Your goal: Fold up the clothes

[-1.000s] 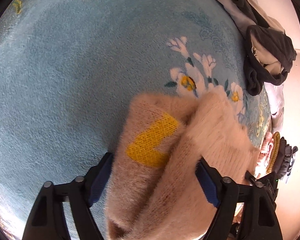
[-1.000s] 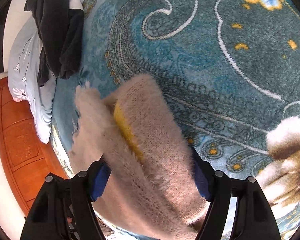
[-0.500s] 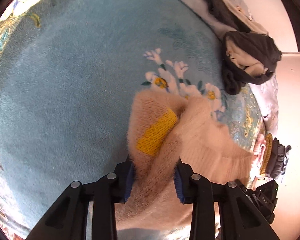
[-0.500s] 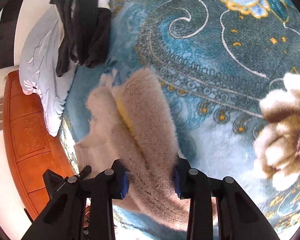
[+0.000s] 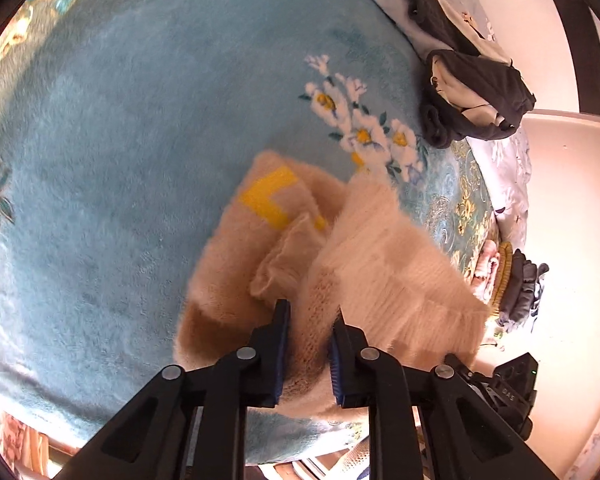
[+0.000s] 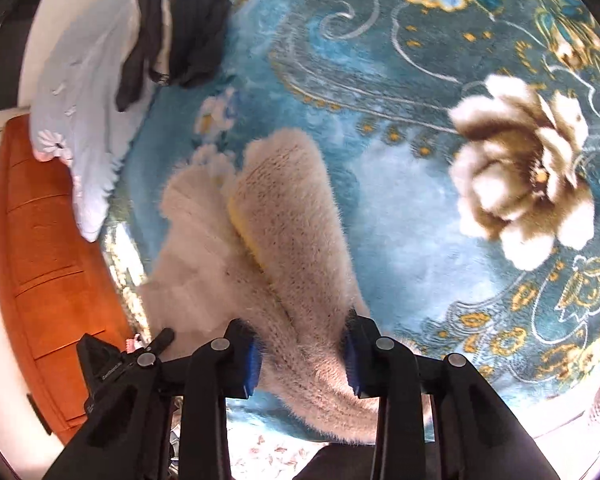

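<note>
Over the blue floral blanket (image 5: 120, 152), both grippers pinch a fuzzy beige sweater (image 5: 284, 248).

The left gripper (image 5: 309, 344) is closed nearly tight on a bunched fold of the sweater, whose yellow patch (image 5: 270, 202) faces up on the panel lying on the blanket. The right gripper (image 6: 302, 354) clamps a thicker roll of the same knit (its jaws stand somewhat wider apart). A dark garment (image 5: 476, 96) sits well apart at the blanket's far edge, near a pale sheet (image 6: 80, 120).
</note>
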Demonstrator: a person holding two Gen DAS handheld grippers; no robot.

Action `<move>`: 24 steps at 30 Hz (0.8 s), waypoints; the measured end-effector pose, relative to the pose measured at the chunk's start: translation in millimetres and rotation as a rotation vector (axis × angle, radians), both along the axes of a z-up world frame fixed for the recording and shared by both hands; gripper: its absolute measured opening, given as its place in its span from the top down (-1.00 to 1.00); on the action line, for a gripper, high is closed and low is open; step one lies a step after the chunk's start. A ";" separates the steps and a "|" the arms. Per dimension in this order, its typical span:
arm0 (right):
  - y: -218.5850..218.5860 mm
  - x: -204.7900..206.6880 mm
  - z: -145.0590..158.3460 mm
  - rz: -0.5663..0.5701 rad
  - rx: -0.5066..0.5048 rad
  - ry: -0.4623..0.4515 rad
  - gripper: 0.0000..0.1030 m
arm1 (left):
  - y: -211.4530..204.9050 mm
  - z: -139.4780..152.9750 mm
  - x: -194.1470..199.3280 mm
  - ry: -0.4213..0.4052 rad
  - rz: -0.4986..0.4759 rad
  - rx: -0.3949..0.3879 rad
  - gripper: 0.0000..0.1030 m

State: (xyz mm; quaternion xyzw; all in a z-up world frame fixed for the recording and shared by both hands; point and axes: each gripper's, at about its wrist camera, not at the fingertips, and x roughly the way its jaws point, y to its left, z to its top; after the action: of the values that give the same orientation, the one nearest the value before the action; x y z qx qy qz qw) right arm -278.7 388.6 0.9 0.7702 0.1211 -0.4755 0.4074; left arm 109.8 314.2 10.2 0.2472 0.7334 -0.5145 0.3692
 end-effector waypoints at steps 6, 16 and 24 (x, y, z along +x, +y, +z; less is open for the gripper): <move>-4.8 -8.5 -10.8 -0.009 0.035 0.056 0.33 | -13.7 6.1 -14.3 -0.035 -0.151 -0.134 0.61; -2.1 -25.9 -37.1 0.000 0.095 0.093 0.15 | -38.8 -23.0 11.7 -0.083 -0.088 -0.137 0.81; 15.4 -36.6 -52.7 -0.045 0.110 0.078 -0.04 | -18.2 -23.1 2.8 0.070 -0.178 -0.138 -0.30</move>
State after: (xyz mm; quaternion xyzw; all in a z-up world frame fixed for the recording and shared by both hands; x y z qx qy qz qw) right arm -315.3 404.1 -51.8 0.7749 0.1457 -0.5068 0.3485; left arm 112.6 296.0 -12.9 0.2672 0.6838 -0.6028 0.3125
